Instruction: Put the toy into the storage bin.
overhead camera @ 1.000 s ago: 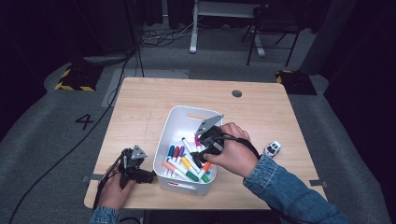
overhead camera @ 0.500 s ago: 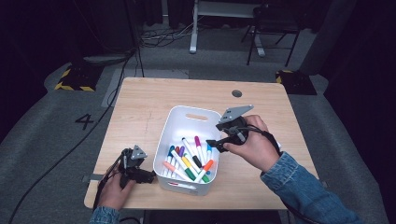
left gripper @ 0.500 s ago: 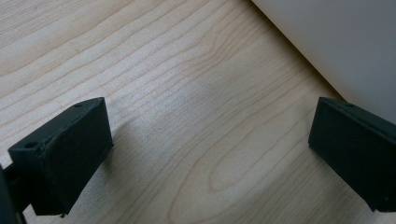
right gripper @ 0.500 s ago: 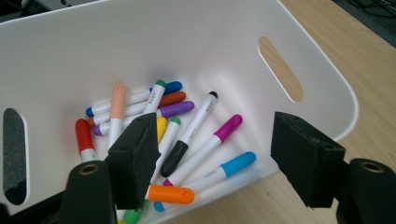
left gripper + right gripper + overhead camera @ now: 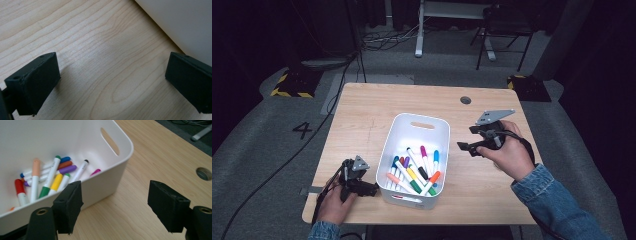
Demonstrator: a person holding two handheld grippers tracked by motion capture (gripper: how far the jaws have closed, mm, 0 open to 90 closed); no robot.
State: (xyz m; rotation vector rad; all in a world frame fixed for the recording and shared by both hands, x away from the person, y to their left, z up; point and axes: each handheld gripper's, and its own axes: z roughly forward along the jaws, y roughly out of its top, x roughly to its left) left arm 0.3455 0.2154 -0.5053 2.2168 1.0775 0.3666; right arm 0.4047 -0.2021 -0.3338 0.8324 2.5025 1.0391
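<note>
A white bin point(image 5: 422, 119) stands mid-table with several coloured markers point(image 5: 417, 172) lying in it. My right gripper point(image 5: 466, 147) hovers just right of the bin, its tips pointing at the bin's wall. Its jaws have just been opening and stand open, with nothing but bare wood between them. In the right gripper view point(image 5: 115, 205) the bin point(image 5: 120, 167) and its markers point(image 5: 52, 180) lie at the left. My left gripper point(image 5: 373, 188) rests low by the bin's front left corner. In the left gripper view point(image 5: 112, 82) its jaws are open over bare wood, with the bin wall point(image 5: 180, 22) at the upper right.
A round cable hole point(image 5: 465, 100) sits in the wooden table point(image 5: 362, 115) behind my right hand. Beyond the table's far edge are a chair point(image 5: 504, 30), a desk leg, and cables on the grey floor. A "4" point(image 5: 303, 130) is marked on the floor at left.
My right hand has drawn away from above the bin to the right, out over the table beside it, and its jaws stand wider apart. The left hand has stayed put.
</note>
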